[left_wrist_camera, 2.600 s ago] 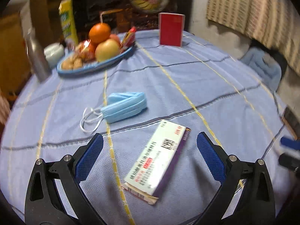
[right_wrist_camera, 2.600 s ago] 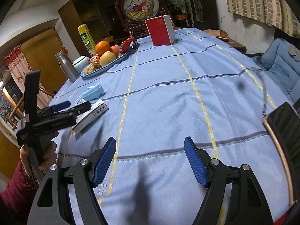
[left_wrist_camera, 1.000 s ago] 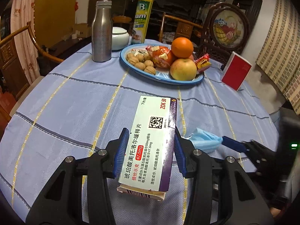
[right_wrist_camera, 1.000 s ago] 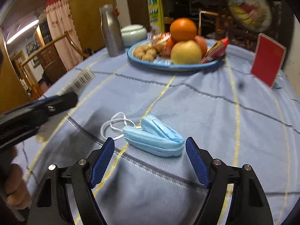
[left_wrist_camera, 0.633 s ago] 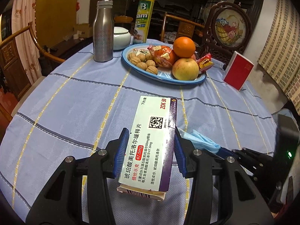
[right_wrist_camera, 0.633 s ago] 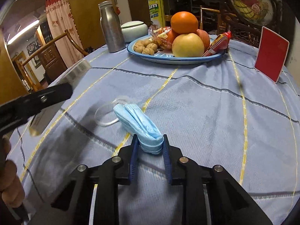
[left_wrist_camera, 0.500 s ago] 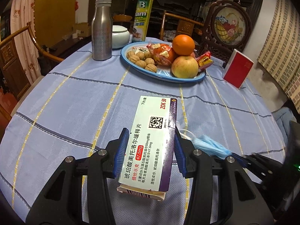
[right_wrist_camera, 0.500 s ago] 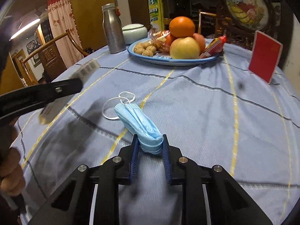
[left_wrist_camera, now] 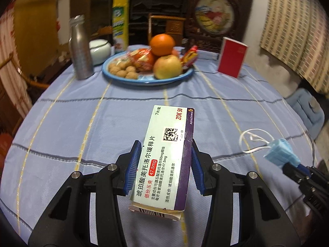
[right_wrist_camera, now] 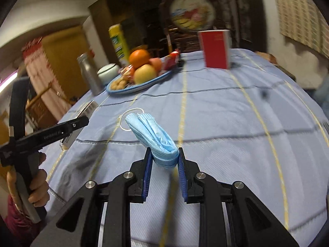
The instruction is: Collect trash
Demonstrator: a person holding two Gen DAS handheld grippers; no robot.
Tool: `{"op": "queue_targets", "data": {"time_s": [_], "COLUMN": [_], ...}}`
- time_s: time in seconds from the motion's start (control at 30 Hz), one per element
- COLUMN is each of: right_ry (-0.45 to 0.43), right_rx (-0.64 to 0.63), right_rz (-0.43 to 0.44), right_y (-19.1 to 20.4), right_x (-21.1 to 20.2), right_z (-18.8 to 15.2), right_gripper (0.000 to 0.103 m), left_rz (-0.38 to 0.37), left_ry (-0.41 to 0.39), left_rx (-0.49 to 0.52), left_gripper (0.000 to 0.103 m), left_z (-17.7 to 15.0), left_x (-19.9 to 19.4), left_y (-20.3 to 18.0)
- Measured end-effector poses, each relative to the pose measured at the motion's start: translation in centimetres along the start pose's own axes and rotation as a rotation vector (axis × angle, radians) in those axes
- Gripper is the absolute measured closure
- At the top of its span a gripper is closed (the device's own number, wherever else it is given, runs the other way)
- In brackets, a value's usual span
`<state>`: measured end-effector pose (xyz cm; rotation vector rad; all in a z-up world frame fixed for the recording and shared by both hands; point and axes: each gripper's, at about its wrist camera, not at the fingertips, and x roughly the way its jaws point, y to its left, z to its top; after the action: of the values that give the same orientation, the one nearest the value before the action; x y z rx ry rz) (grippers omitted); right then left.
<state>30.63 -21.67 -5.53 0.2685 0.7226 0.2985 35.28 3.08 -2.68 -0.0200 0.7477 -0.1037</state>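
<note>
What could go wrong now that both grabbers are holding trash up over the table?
1. The right gripper pinches only one end of the blue face mask; the rest sticks out free, so it might slip loose.
2. The mask's ear loops dangle and could perhaps snag on something.
3. The medicine box juts far past the left gripper, so a swing near the fruit plate or metal bottle might bump them.
</note>
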Motion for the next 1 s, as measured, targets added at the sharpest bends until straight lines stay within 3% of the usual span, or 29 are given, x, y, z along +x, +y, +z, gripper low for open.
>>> {"op": "queue_targets", "data": {"time_s": [0.37,0.53,1.0], "right_ry": [-0.061,-0.093,-0.205], "right_rx": [0.045,0.051,0.065], "right_rz": [-0.061,-0.069,-0.068], "right_y": [-2.0,-2.5,-4.0], "right_x": [-6.4,-9.3,-18.4], "right_z": [-2.6,-3.4,-6.8], "right_gripper": [0.079,0.079,0.079], "left_rz": [-0.009,-0.063,-0.115], "left_ry": [-0.113,-0.124,-0.173], "left_rx": [0.189,0.181,0.218], "left_gripper": [0.056,0.056,0.055], "left_z": [-2.3,-3.4,-6.5], "left_x": [-3.3,-4.9,-10.7], "left_y": [-5.8,-7.0,-12.5]}}
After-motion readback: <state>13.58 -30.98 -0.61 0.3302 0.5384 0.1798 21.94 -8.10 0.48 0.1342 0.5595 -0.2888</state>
